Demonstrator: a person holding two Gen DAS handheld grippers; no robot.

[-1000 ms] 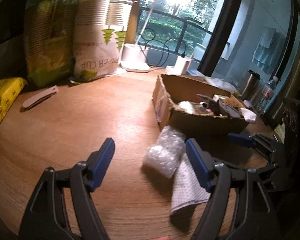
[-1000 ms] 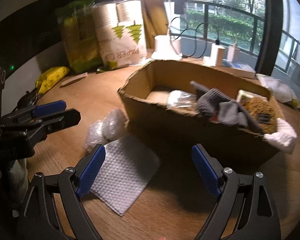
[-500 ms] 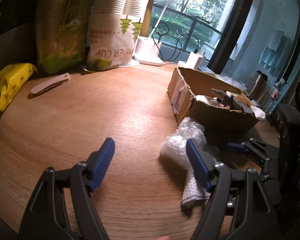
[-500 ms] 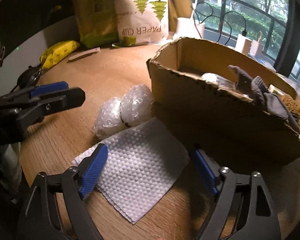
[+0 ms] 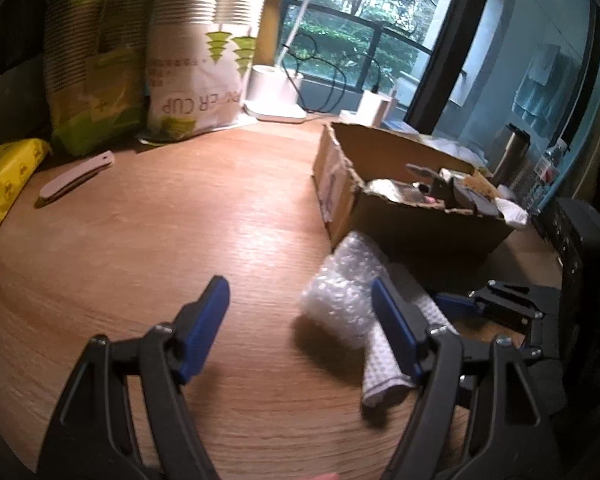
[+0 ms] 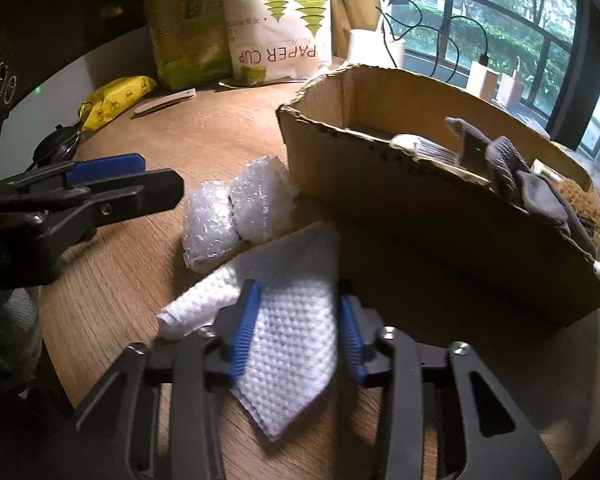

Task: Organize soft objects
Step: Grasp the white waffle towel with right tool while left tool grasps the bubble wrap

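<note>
The right gripper [image 6: 296,326] has just been closing its jaws on the white cloth [image 6: 290,322], and its own camera shows the blue pads pressed against the cloth's two sides so that the waffle fabric bunches up between them. A loose corner hangs toward the camera and another fold trails off to the left on the wooden surface [image 6: 204,136]. From the left camera that same cloth [image 5: 380,364] is only a rumpled strip half hidden behind a blue pad, and the right gripper [image 5: 456,304] is a dark shape beyond it, so the grip cannot be read there.

The left gripper [image 5: 300,320] hangs over bare wood with its jaws about half open and nothing between them. The right camera sees it side-on at the left edge [image 6: 100,176].

A roll of bubble wrap [image 6: 236,212] lies just beside the cloth, touching the corner of the cardboard box [image 6: 420,224]. The right view looks into the box from close by: a grey glove [image 6: 512,172] drapes over the near wall. The left view shows the box [image 5: 420,220] from farther off, plus a steel flask [image 5: 512,152] behind it. Both show the paper cup bag [image 5: 196,68], the yellow packet [image 5: 4,176] and the pale flat stick [image 5: 76,176].
</note>
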